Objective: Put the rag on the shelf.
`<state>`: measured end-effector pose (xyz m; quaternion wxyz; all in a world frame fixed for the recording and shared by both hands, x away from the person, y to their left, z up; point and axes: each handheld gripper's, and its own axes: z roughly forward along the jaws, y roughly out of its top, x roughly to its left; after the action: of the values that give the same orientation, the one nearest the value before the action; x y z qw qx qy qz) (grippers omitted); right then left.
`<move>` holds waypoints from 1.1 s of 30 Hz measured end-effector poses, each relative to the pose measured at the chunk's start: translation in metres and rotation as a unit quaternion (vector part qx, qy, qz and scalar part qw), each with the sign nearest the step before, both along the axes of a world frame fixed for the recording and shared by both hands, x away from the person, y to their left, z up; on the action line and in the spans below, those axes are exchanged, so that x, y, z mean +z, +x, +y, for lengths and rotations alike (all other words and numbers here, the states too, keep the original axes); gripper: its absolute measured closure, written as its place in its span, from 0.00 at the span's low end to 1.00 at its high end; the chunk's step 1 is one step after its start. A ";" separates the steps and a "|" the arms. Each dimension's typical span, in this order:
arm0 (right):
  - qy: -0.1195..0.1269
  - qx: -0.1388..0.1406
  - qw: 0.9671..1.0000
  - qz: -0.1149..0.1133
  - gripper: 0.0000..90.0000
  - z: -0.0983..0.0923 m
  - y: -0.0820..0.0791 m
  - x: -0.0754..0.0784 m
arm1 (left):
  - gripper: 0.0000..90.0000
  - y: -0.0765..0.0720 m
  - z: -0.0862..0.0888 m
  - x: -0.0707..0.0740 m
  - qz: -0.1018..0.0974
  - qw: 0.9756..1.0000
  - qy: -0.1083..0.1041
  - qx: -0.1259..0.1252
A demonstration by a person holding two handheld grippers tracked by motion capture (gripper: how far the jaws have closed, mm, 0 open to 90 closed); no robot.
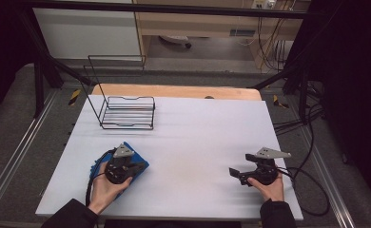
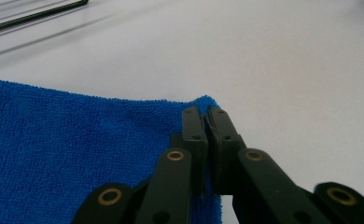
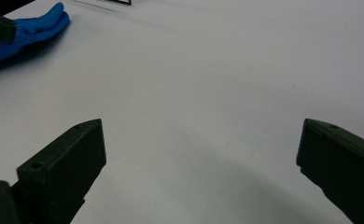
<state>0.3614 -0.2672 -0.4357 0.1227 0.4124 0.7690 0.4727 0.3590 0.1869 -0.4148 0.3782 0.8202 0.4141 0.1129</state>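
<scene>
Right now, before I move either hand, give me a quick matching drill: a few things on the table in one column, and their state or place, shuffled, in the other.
Things:
1. left gripper
2. right gripper
3. blue cloth
4. wire rack

States or places:
A. stands at the far left of the white table
B. fingers wide apart, nothing between them
C. fingers shut on a cloth corner
D. lies at the near left, one corner pinched

Pairs: 1-C, 2-B, 3-D, 4-A
</scene>
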 end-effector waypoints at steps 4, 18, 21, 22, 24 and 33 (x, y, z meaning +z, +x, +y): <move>0.000 0.001 1.000 0.001 0.02 0.000 0.000 0.000 | 0.96 0.001 -0.012 0.001 0.000 1.000 0.001 -0.005; -0.007 0.005 1.000 0.000 0.02 0.001 0.000 -0.001 | 0.96 0.007 -0.060 -0.011 0.007 0.999 0.012 -0.035; -0.007 0.004 1.000 0.000 0.02 0.003 0.000 -0.001 | 0.96 0.008 -0.064 -0.015 0.009 0.999 0.016 -0.039; -0.009 0.004 1.000 0.000 0.02 0.003 0.000 -0.001 | 0.95 0.008 -0.064 -0.016 0.009 0.999 0.018 -0.042; -0.010 0.004 1.000 0.000 0.03 0.005 0.000 0.000 | 0.94 0.009 -0.064 -0.020 0.010 0.999 0.019 -0.046; -0.014 0.005 1.000 0.001 0.05 0.018 -0.001 0.003 | 0.66 0.011 -0.048 -0.007 -0.006 0.998 -0.009 -0.060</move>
<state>0.3607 -0.2495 -0.4329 0.1254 0.4073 0.7780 0.4617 0.3705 0.1393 -0.4213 0.3944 0.8395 0.3626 0.0906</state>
